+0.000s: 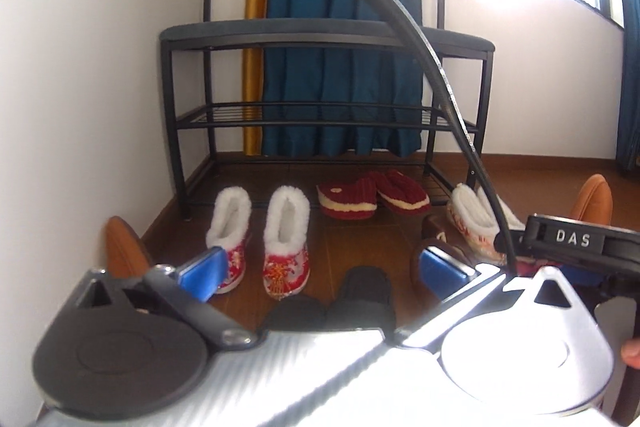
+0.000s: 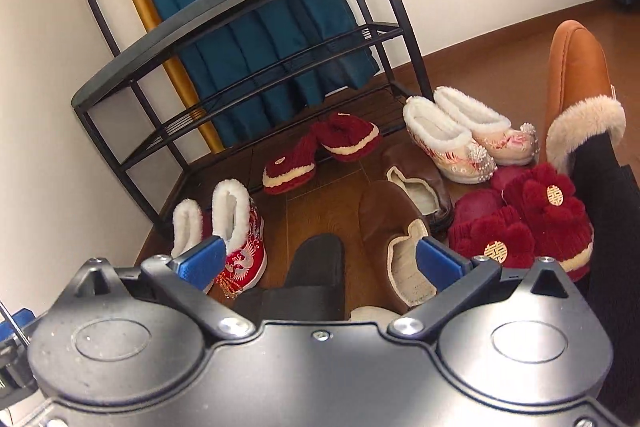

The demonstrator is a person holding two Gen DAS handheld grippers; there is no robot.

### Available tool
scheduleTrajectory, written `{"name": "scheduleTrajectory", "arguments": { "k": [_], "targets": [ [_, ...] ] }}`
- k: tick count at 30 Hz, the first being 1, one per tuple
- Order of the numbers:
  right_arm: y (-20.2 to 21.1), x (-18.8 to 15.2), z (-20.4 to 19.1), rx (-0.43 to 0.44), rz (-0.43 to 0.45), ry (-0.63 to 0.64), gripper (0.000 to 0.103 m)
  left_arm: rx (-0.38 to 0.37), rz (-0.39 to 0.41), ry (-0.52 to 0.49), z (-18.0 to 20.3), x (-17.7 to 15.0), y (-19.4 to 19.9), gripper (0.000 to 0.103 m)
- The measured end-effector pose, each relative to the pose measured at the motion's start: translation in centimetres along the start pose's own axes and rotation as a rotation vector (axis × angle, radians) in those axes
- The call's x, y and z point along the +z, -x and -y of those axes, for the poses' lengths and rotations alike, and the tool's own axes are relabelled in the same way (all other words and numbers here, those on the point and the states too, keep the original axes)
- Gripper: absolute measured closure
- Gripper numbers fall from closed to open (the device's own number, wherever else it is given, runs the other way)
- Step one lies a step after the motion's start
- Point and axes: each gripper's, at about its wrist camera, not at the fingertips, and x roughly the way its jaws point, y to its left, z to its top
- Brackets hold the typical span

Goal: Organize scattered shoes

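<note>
Shoes lie scattered on the wooden floor before a black metal shoe rack (image 1: 320,115) (image 2: 240,39). A pair of red embroidered slippers with white fur (image 1: 260,243) (image 2: 236,227) stands at the left. Red knitted slippers (image 1: 372,193) (image 2: 320,151) rest by the rack's bottom shelf. Black slippers (image 1: 352,299) (image 2: 316,267) lie nearest, between the fingers of both grippers. Brown slippers (image 2: 396,223), pale embroidered fur shoes (image 2: 460,135) and dark red flower slippers (image 2: 532,219) lie to the right. My left gripper (image 1: 320,275) is open above the floor, holding nothing. My right gripper (image 2: 320,263) is open too.
A white wall runs along the left. Blue curtains (image 1: 340,27) and a yellow pole hang behind the rack. A black cable (image 1: 420,39) crosses the left wrist view. An orange fur-lined boot on a person's leg (image 2: 580,99) stands at the right; another orange toe (image 1: 120,247) shows at left.
</note>
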Motion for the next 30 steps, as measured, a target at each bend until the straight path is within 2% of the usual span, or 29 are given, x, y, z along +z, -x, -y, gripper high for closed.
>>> {"name": "scheduleTrajectory", "arguments": {
  "k": [2,4,6,9,13,16,18,20,21,22,24,27,30],
  "targets": [
    [0.0,-0.3,0.1,0.009,-0.008,-0.016,0.0,0.02,0.017,0.001,-0.2,-0.4,0.4,0.0],
    [0.0,-0.6,-0.1,0.014,-0.01,-0.018,0.0,-0.002,0.026,0.044,-0.7,-0.6,0.7,0.0],
    [0.1,-0.7,-0.2,0.015,-0.008,-0.013,0.0,0.016,0.033,0.081,-1.2,-0.8,0.9,0.0],
    [0.1,-0.7,-0.2,0.018,-0.006,-0.022,0.0,-0.036,0.062,0.154,-2.3,-1.0,1.1,0.0],
    [0.0,-0.7,-0.1,0.014,-0.005,-0.031,0.0,-0.089,0.029,0.193,-3.1,-1.2,0.4,0.0],
    [-0.1,-0.5,0.0,0.013,-0.005,-0.04,0.0,-0.09,-0.04,0.189,-3.0,-1.2,-0.4,0.0],
    [-0.1,-0.4,0.0,0.013,-0.002,-0.041,0.0,-0.027,-0.082,0.152,-2.3,-1.2,-0.9,0.0],
    [0.0,-0.3,0.0,0.009,0.001,-0.039,0.0,0.145,-0.147,0.069,-0.8,-1.1,-1.8,0.0],
    [0.1,-0.2,0.0,0.007,0.003,-0.038,0.0,0.195,-0.151,0.032,-0.4,-1.2,-2.0,0.0],
    [0.1,-0.1,0.0,0.005,0.005,-0.037,0.0,0.207,-0.135,0.018,-0.2,-1.5,-1.9,0.0],
    [0.2,0.0,0.1,0.001,0.008,-0.036,0.0,0.187,-0.096,0.022,-0.1,-1.8,-1.3,0.0],
    [0.3,0.2,0.1,-0.007,0.014,-0.034,0.0,0.096,-0.105,0.067,-0.7,-1.6,-1.2,0.0],
    [0.1,0.5,0.1,-0.011,0.018,-0.037,0.0,-0.061,-0.119,0.078,-0.8,-1.3,-1.3,0.0]
  ]
}}
